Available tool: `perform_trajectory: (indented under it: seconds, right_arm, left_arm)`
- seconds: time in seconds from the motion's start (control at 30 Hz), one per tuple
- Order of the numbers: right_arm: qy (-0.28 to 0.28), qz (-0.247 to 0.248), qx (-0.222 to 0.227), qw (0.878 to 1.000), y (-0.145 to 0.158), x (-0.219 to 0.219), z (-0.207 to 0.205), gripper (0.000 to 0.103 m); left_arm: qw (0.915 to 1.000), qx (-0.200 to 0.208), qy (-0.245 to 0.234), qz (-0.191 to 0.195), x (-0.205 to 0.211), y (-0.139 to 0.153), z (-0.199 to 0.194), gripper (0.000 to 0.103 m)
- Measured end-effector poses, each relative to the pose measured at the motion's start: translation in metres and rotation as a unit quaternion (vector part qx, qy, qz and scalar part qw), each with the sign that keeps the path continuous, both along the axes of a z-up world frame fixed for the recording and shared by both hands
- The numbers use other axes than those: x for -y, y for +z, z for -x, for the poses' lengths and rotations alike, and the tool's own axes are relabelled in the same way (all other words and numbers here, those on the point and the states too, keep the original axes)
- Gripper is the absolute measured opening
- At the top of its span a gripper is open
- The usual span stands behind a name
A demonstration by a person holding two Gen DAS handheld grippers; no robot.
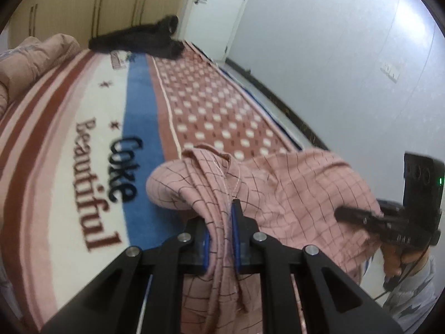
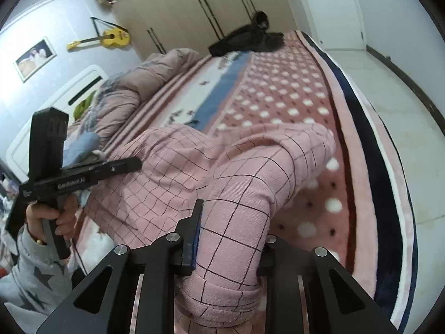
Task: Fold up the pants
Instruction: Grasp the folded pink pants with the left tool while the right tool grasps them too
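The pink checked pants (image 1: 292, 194) hang bunched between both grippers above the bed. My left gripper (image 1: 222, 222) is shut on a gathered fold of the pants with a drawstring running through it. My right gripper (image 2: 230, 228) is shut on a thick ribbed part of the pants (image 2: 236, 194); its right finger is hidden behind the cloth. The right gripper also shows at the right of the left wrist view (image 1: 389, 222), and the left gripper at the left of the right wrist view (image 2: 83, 172). Both hold the cloth off the bed.
The bed blanket (image 1: 97, 139) has stripes, a blue band, lettering and a dotted pink border (image 2: 292, 103). A dark garment (image 1: 139, 41) lies at the far end. A pink duvet (image 2: 133, 89) is heaped at the left. White floor (image 2: 403, 105) and wall run along the right.
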State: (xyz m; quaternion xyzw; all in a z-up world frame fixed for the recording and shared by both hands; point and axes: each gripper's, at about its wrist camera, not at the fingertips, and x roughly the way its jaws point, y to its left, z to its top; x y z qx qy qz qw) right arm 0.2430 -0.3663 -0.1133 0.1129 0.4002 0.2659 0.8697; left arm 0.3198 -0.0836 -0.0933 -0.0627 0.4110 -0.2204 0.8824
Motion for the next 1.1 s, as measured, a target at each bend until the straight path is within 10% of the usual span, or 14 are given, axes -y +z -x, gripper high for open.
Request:
perform_trajectory:
  seconds: [0.67, 1.1]
  right_arm:
    - [0.122, -0.038, 0.117, 0.985, 0.141, -0.226, 0.001, 0.017]
    - [0.218, -0.047, 0.116, 0.968, 0.150, -0.472, -0.030, 0.017]
  left_arm:
    - [0.9851, 0.094, 0.142, -0.020, -0.233, 0.150, 0.050, 0.010]
    - [0.9591, 0.080, 0.265, -0.059, -0.449, 0.153, 0.060, 0.010]
